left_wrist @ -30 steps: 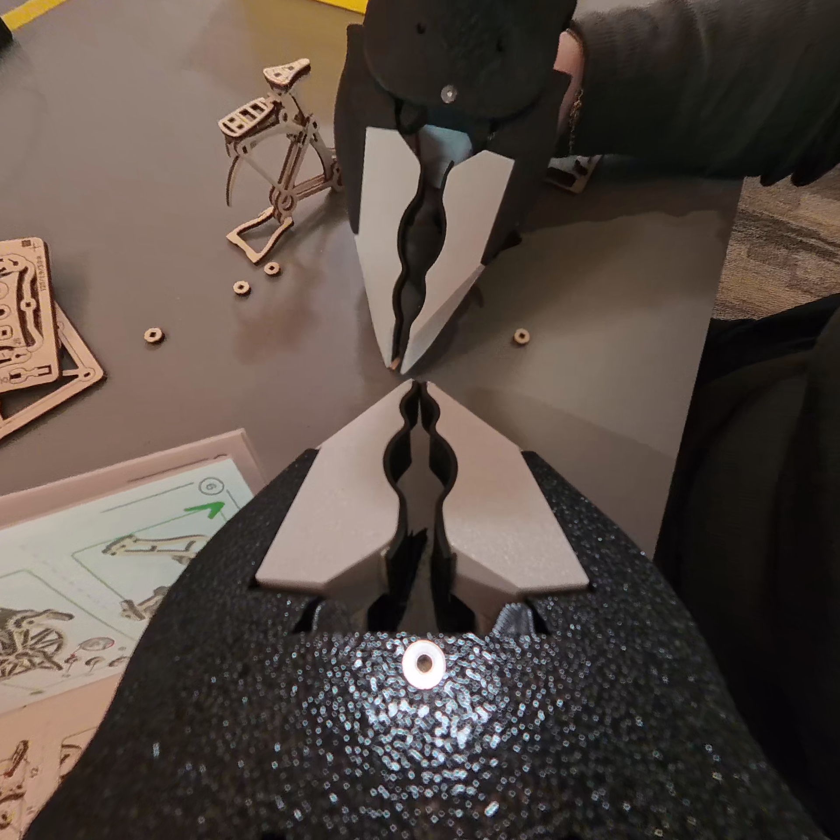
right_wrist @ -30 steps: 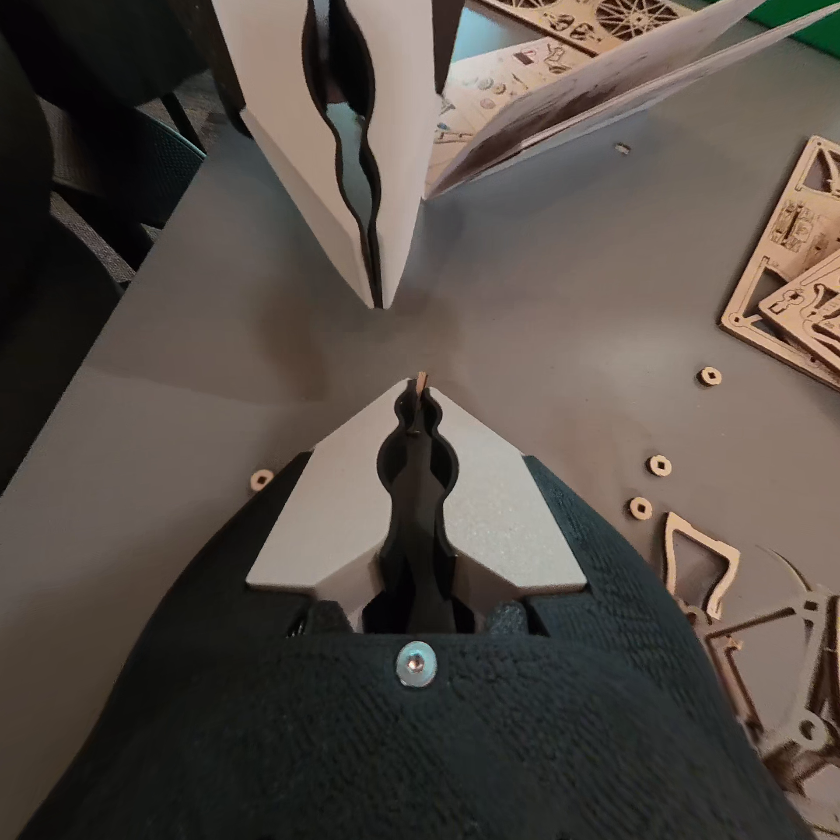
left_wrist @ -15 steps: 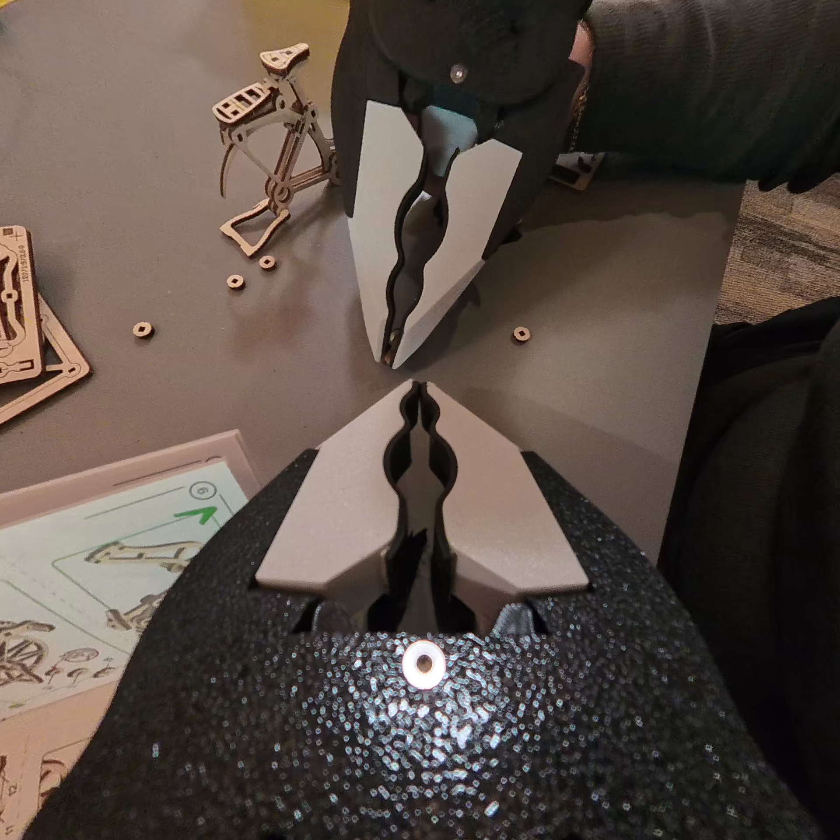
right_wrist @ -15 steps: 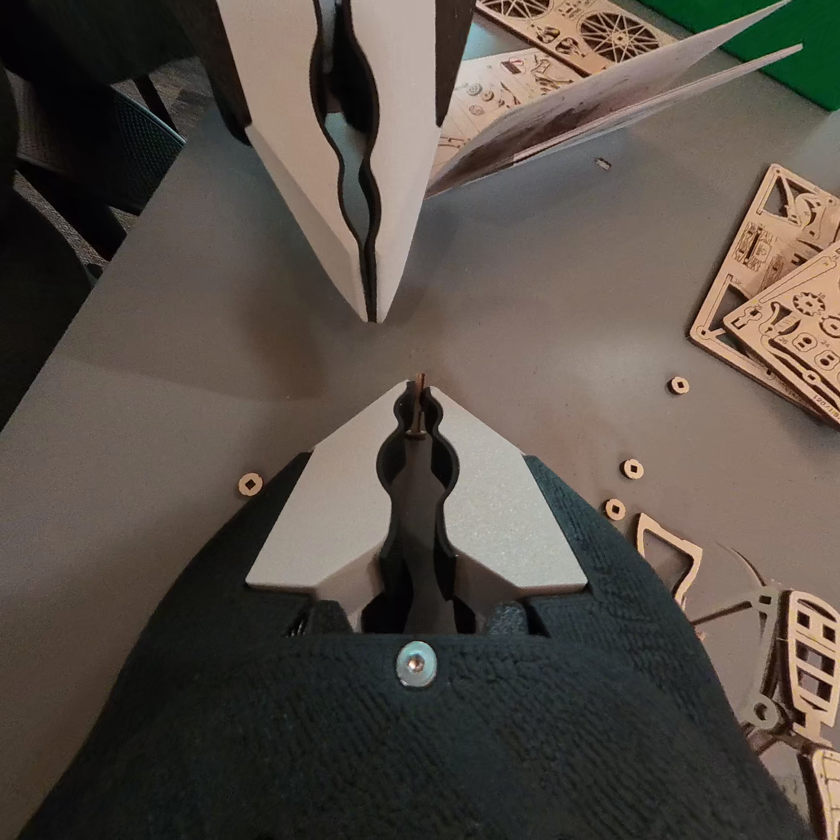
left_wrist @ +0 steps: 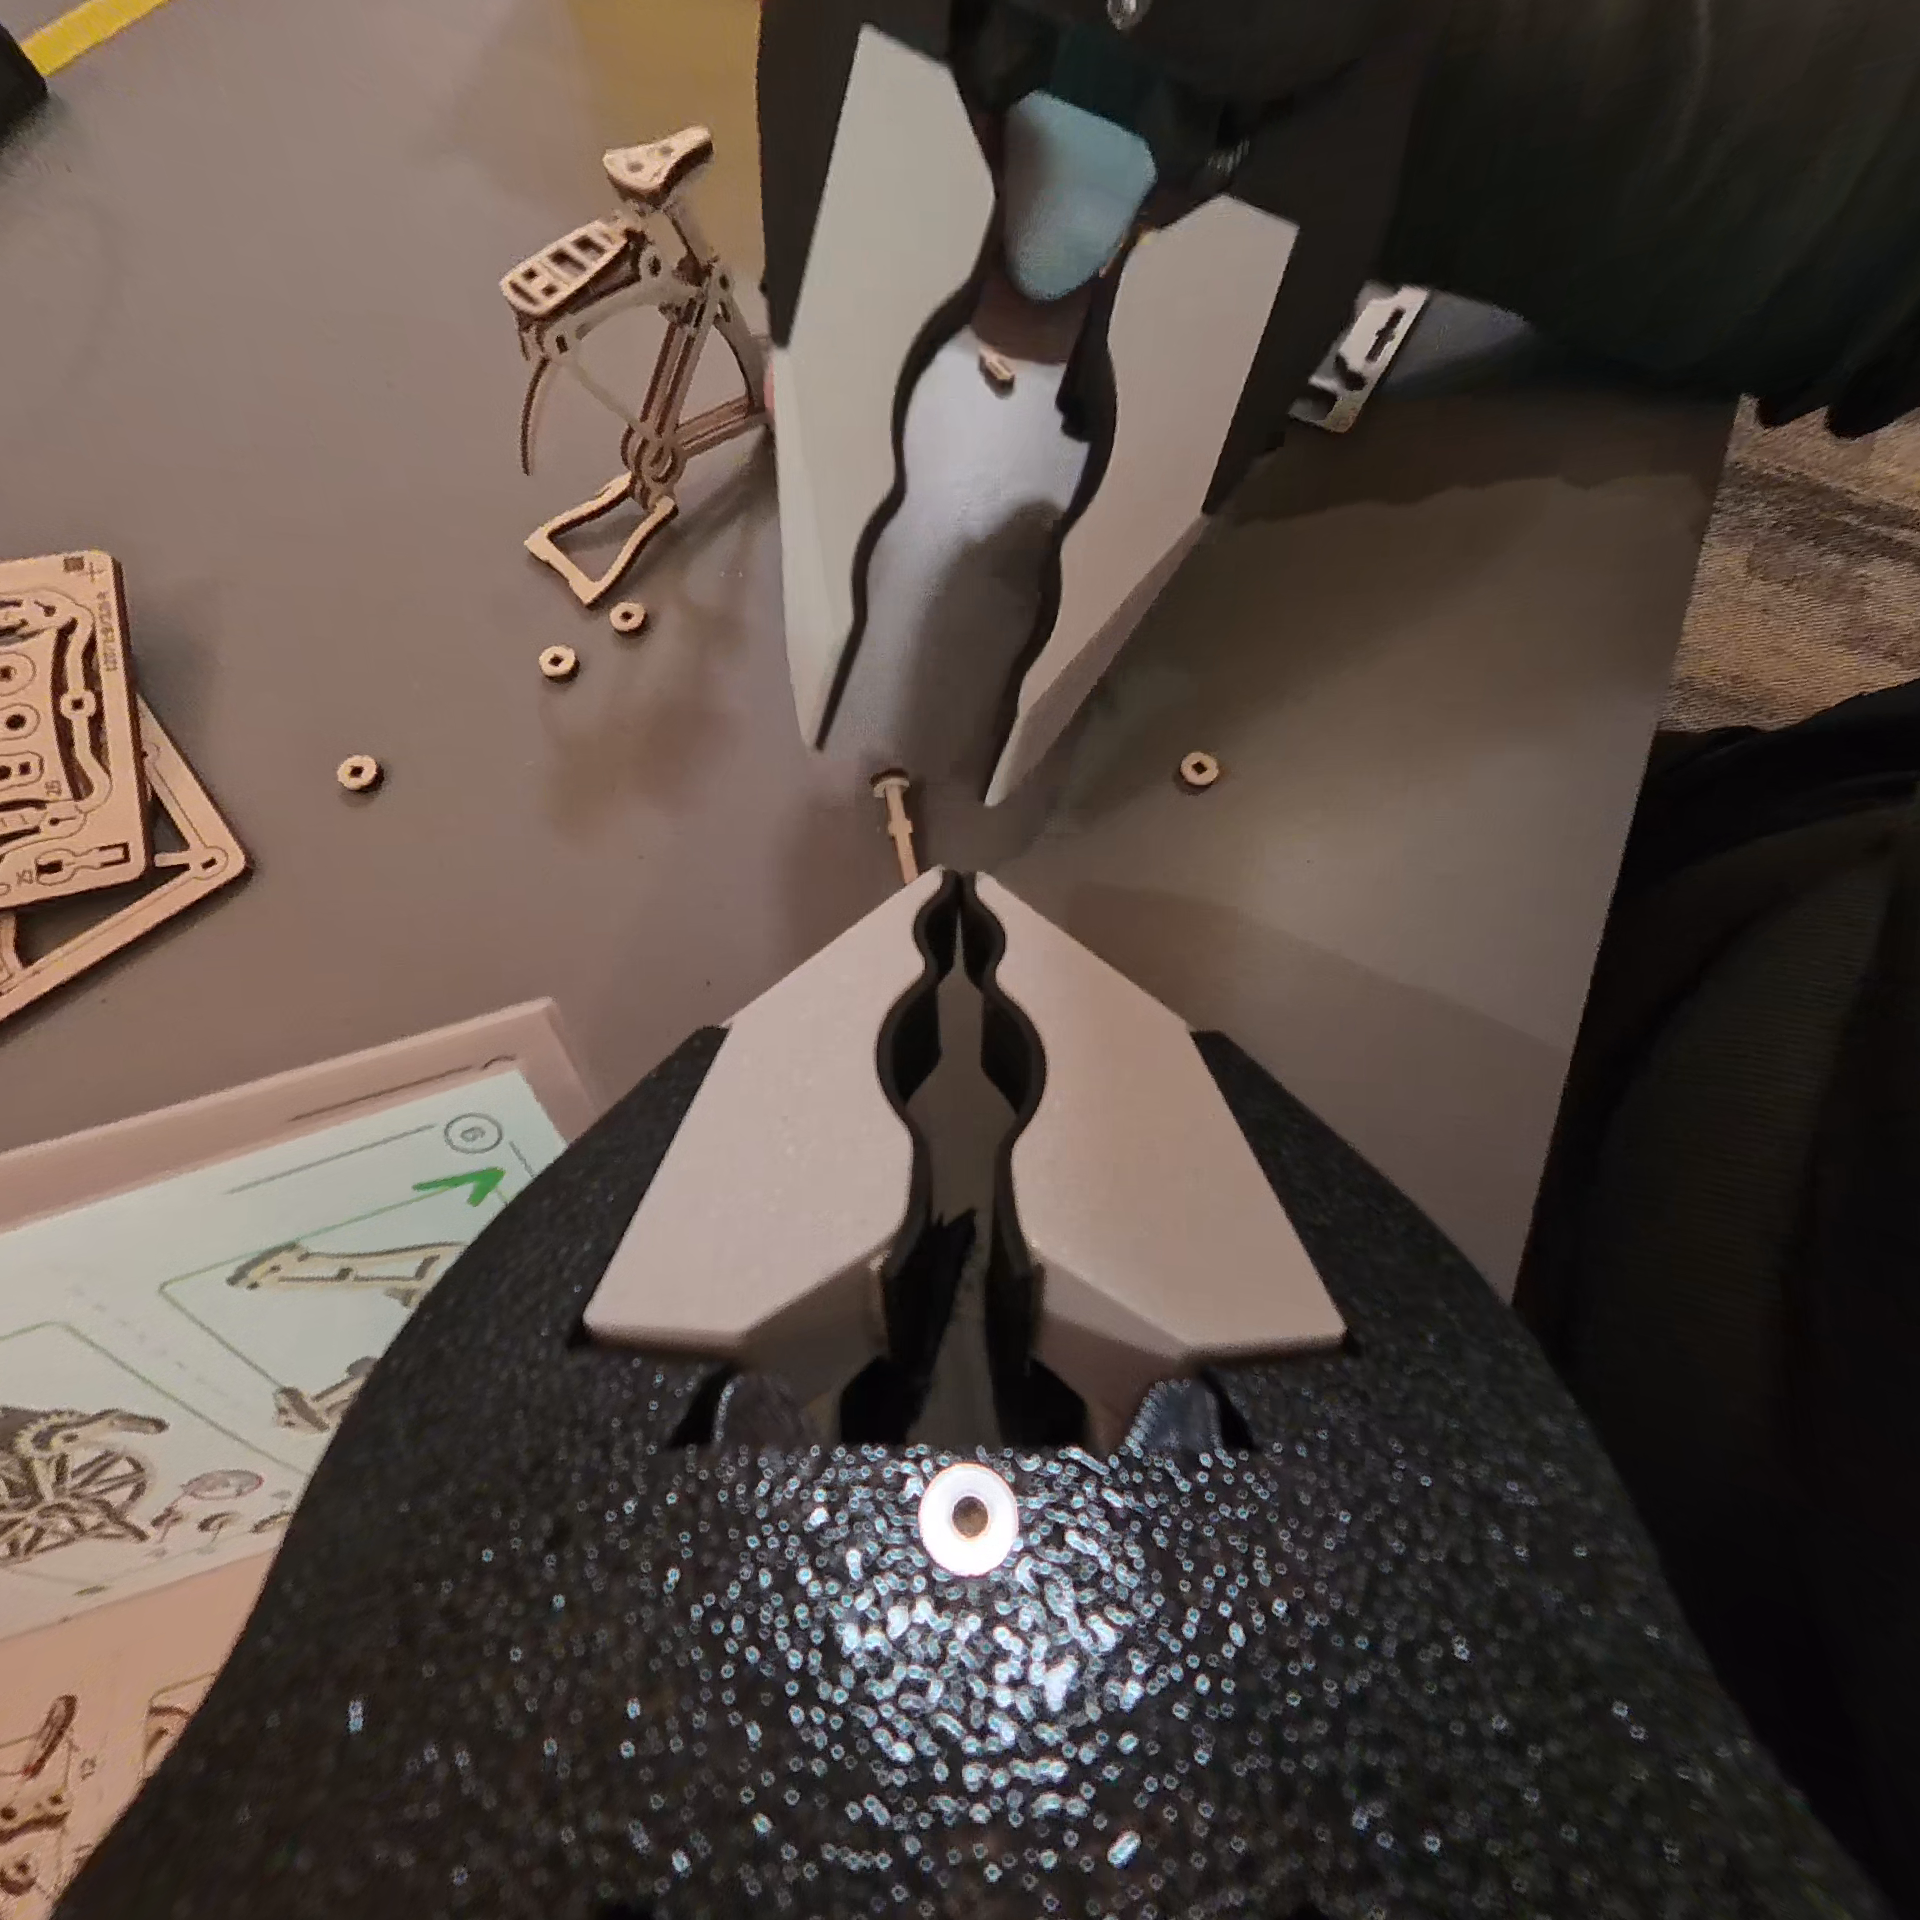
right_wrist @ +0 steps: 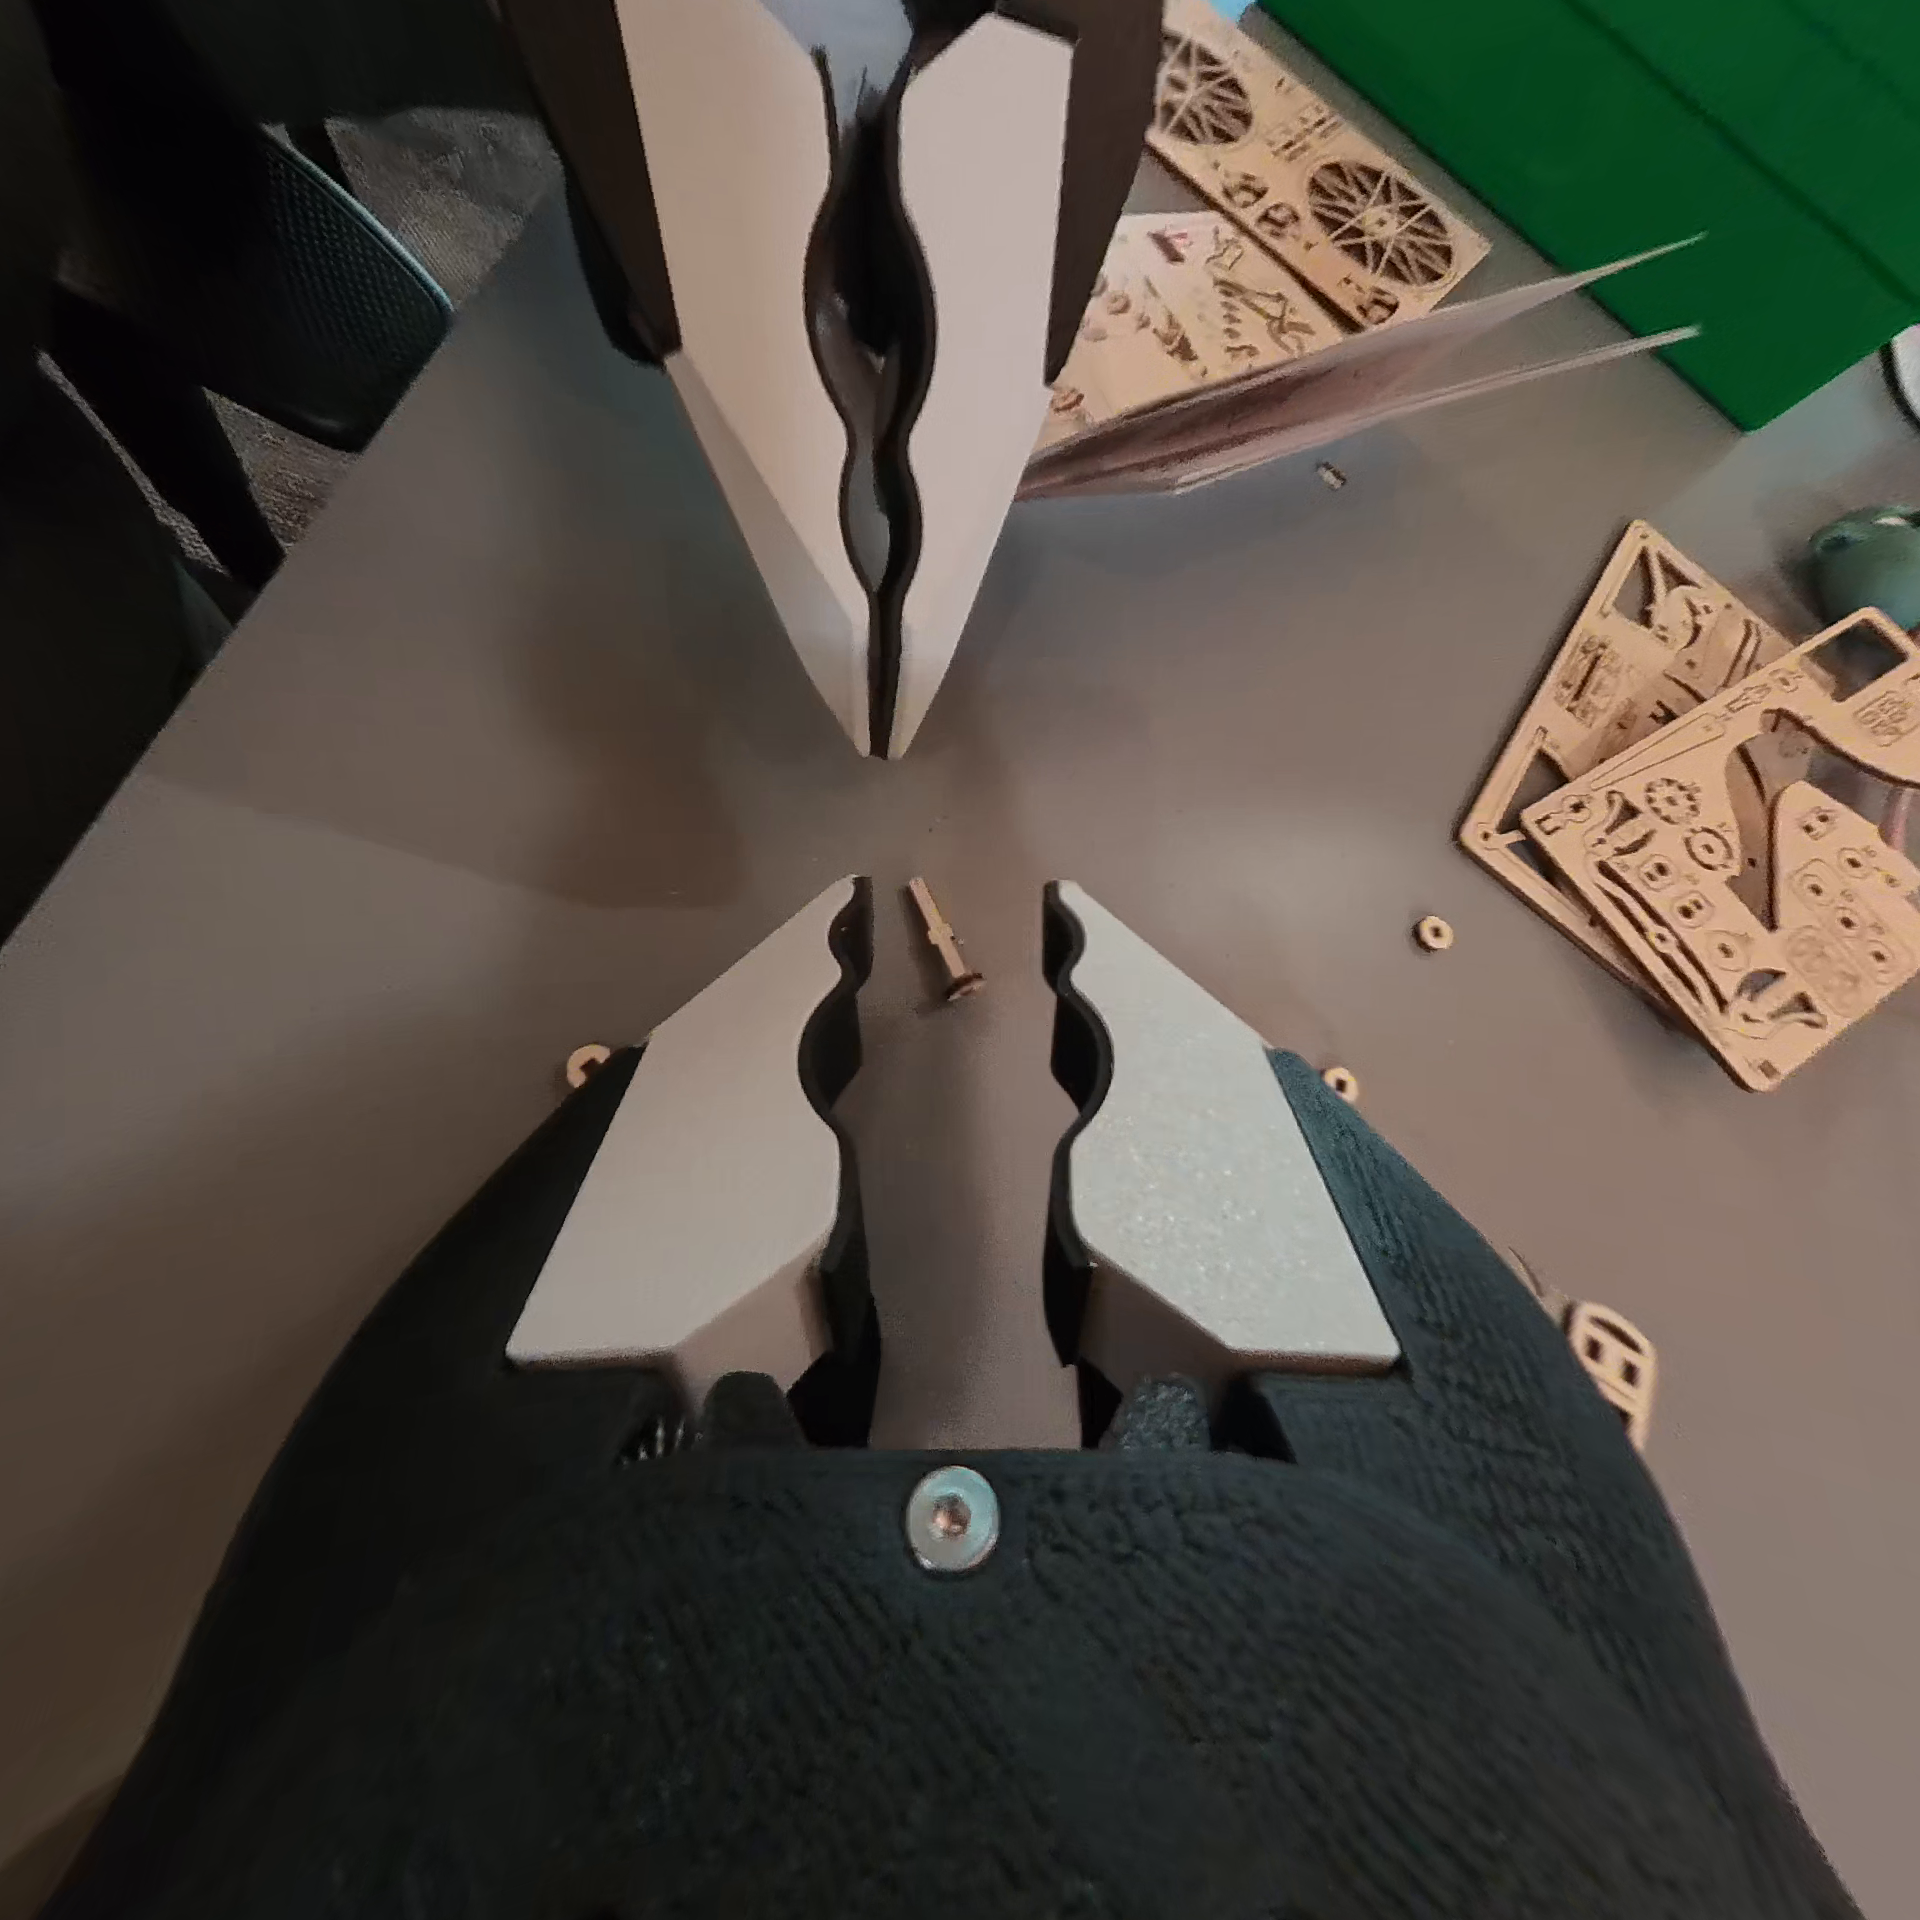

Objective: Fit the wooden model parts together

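Note:
A small wooden pin (right_wrist: 940,951) lies on the grey table (right_wrist: 520,831) between the fingers of my right gripper (right_wrist: 954,888), which is open and empty. In the left wrist view the pin (left_wrist: 899,821) lies just past the tips of my left gripper (left_wrist: 956,881), which is shut with nothing visible in it. My right gripper (left_wrist: 904,774) shows there from the front, jaws apart above the pin. My left gripper (right_wrist: 883,750) faces it tip to tip, a short gap away. A part-built wooden bike frame (left_wrist: 634,343) stands at the back left.
Loose wooden washers (left_wrist: 358,771) (left_wrist: 1200,769) (right_wrist: 1434,932) lie around. Punched part sheets (left_wrist: 62,727) (right_wrist: 1714,883) lie to the side, with an open instruction booklet (left_wrist: 260,1299) (right_wrist: 1299,395) and a green box (right_wrist: 1662,156). The table edge (left_wrist: 1621,935) runs close on the right. Both grippers' tips are close together, under 4 cm apart.
My right gripper has opened and let go of the small wooden pin, which now lies on the table. The left gripper stays shut.

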{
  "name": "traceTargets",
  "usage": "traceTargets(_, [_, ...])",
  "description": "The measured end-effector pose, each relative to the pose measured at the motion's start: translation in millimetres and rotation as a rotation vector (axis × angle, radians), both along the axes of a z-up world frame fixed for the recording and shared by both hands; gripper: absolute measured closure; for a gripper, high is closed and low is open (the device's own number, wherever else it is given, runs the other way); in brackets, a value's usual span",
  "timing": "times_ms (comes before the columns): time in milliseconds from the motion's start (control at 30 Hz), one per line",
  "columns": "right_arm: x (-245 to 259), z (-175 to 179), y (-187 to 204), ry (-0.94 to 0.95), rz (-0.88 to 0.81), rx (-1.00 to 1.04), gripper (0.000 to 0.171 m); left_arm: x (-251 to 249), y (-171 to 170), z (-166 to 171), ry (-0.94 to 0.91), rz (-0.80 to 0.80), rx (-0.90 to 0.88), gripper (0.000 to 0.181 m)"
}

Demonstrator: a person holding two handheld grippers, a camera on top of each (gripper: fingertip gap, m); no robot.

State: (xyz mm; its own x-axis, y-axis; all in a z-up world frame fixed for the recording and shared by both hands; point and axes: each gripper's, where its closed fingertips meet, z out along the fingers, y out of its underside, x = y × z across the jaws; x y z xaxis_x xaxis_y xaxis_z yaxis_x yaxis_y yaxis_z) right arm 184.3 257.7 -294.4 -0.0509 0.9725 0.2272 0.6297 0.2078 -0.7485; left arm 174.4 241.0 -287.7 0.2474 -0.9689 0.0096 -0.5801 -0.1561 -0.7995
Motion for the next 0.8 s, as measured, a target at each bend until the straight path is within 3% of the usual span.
traceTargets(33, [2,5,1,0.007,-0.007,0.006,0.136,1,0,2,-0.005,0.001,0.010,0.181])
traceTargets(200, [28,62,16,0.085,-0.126,0.122,0.125,12,-1,27,-0.135,0.016,0.114,0.178])
traceTargets(367, [61,115,15,0.172,-0.265,0.250,0.119,15,4,58,-0.245,0.072,0.360,0.166])
traceTargets(567, [103,108,-3,0.229,-0.466,0.308,0.108,0,4,91,-0.388,0.182,0.544,0.166])
traceTargets(700, [139,90,-20,0.387,-0.674,0.354,0.099,-4,-4,91,-0.398,0.207,0.668,0.166])
traceTargets(800, [168,79,-35,0.426,-0.825,0.507,0.087,-2,-6,85,-0.381,0.213,0.738,0.166])
